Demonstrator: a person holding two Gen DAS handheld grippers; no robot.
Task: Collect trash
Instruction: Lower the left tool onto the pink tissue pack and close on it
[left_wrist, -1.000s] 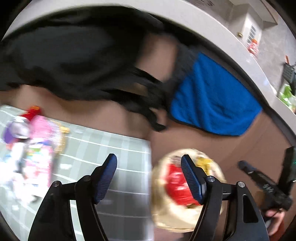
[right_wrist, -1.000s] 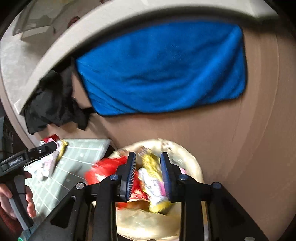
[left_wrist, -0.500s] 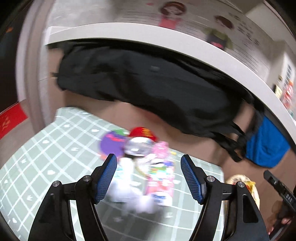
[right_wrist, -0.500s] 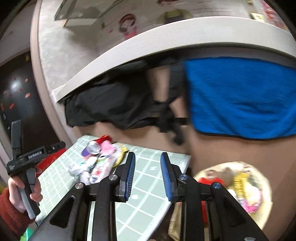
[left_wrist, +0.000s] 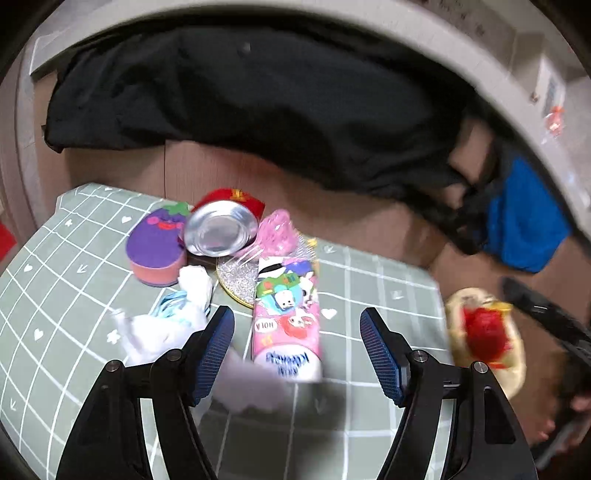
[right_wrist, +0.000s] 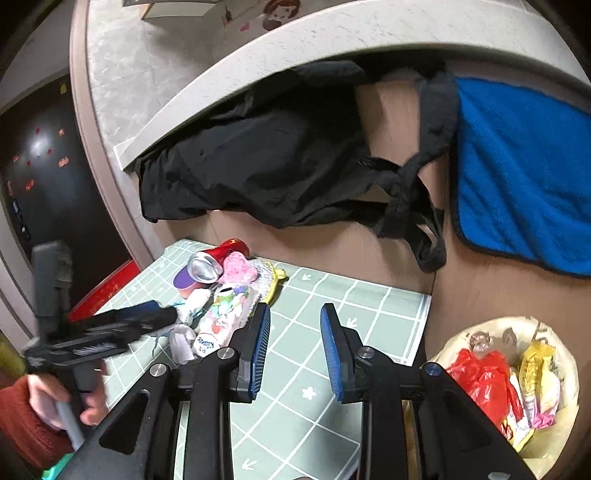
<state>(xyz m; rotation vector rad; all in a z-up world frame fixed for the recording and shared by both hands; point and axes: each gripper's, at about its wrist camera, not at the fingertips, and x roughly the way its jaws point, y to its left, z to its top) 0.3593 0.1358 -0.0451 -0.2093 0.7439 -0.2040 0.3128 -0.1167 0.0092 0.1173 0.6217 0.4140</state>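
Swung our left gripper (left_wrist: 297, 354) from bin (right_wrist: 554, 435) to trash pile (left_wrist: 236, 266) on mat (right_wrist: 332, 295) | fingers apart over pink tube (left_wrist: 286, 321), ready to straddle it | right gripper (right_wrist: 295, 350) empty, fingers apart.

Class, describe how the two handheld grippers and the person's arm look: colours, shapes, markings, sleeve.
Both the left gripper and right gripper have black angular frames with silver bolts and ribbed blue finger pads. The left hand shows bare skin below a rust-red knitted sleeve.
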